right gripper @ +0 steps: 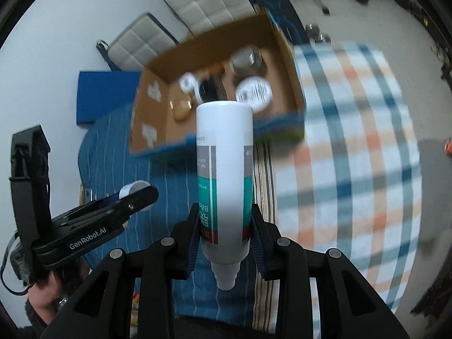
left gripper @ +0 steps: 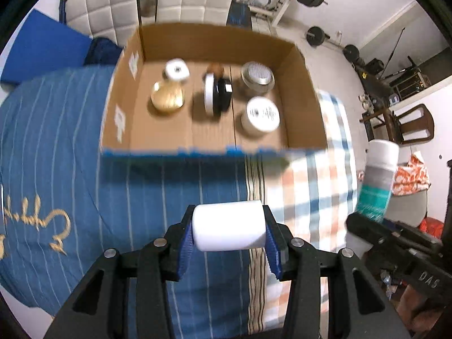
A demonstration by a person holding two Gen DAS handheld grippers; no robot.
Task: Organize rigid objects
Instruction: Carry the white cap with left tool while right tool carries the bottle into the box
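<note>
Between the pads of my left hand-held gripper [left gripper: 229, 230] sits a clamped white cylinder [left gripper: 229, 226], my right hand-held gripper [right gripper: 226, 226] pinches a teal-labelled bottle [right gripper: 224, 169], both above the bed [left gripper: 169, 186], next needing lowering into the cardboard box [left gripper: 306, 107].

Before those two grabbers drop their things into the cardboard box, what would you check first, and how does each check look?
1. Left gripper firmly holds the white jar: ok, clamped between both fingers.
2. Right gripper firmly holds the tall bottle: ok, gripped near its capped end.
3. Cardboard box open on top: ok.
4. Free floor inside the box: ok, the front strip is bare; jars stand further back.
5. Grippers over the box: not ok, both are above the bedding.
6. Bottle cap tight: cannot tell.
</note>
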